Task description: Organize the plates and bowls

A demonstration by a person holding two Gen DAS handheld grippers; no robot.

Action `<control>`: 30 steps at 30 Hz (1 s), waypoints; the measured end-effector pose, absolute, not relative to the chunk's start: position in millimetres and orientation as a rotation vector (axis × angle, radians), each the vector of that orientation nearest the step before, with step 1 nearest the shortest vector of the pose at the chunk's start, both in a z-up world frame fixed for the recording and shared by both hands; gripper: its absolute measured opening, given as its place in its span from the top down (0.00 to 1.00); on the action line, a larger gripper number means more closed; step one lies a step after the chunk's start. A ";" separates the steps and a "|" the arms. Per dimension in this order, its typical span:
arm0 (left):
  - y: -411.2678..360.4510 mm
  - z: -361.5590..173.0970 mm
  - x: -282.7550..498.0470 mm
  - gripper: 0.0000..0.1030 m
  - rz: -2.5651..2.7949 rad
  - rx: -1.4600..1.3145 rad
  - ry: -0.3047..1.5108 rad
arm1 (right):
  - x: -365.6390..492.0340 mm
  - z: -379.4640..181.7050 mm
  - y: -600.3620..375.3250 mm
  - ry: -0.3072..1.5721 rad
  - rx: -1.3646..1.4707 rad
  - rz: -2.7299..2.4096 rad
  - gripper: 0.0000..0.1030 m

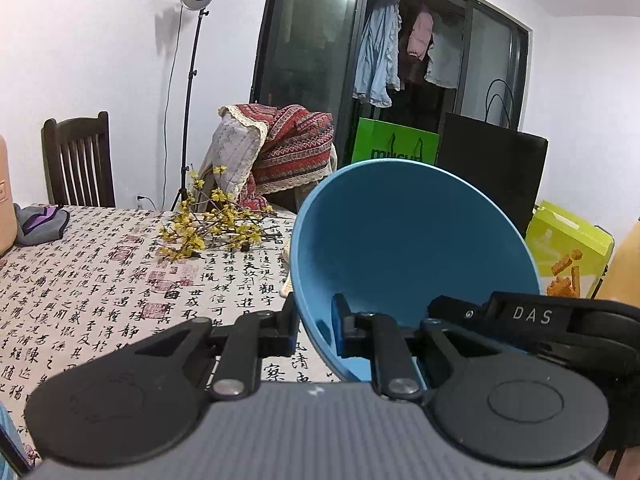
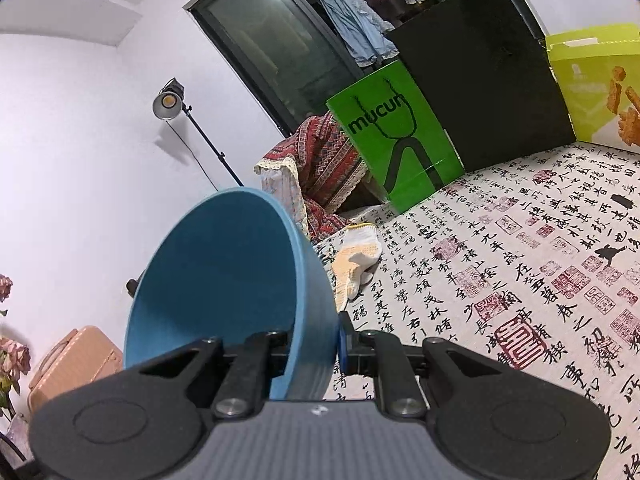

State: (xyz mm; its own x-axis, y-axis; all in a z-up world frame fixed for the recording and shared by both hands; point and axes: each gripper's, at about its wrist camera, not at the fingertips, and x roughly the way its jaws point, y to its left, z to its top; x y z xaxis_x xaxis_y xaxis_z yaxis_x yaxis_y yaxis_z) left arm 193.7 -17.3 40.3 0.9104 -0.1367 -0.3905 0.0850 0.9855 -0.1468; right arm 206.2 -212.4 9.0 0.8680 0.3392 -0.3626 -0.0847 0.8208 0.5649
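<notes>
A blue bowl [image 1: 412,248] is held tilted above the calligraphy-print table [image 1: 100,280]. My left gripper [image 1: 316,330] is shut on the bowl's left rim, one finger outside and one inside. My right gripper [image 2: 316,344] is shut on the same blue bowl [image 2: 224,276] at its right rim. In the left wrist view the right gripper's black body [image 1: 532,320] shows at the bowl's right edge. No plates are in view.
A yellow flower sprig [image 1: 208,228] and a grey cloth [image 1: 40,224] lie on the table. A white and orange glove [image 2: 356,256] lies near the far edge. A green bag [image 2: 400,136], a black bag [image 2: 480,80] and a yellow-green box [image 2: 596,80] stand at the back.
</notes>
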 end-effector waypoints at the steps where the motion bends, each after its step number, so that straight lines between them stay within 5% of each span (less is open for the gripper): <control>1: -15.6 40.3 192.9 0.84 -0.112 -0.130 0.411 | 206.8 8.7 -211.2 0.473 0.566 0.236 0.86; 30: 41.3 43.3 158.1 0.84 0.018 -0.172 0.384 | 199.4 12.6 -150.1 0.499 0.528 0.365 0.86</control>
State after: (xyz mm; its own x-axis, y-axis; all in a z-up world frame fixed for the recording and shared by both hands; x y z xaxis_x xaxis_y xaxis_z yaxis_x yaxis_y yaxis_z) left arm 158.1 41.3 43.3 0.9271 -0.0147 -0.3745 -0.0505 0.9852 -0.1636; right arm 199.4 -150.1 12.6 0.8191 0.4506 -0.3550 -0.2014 0.8053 0.5576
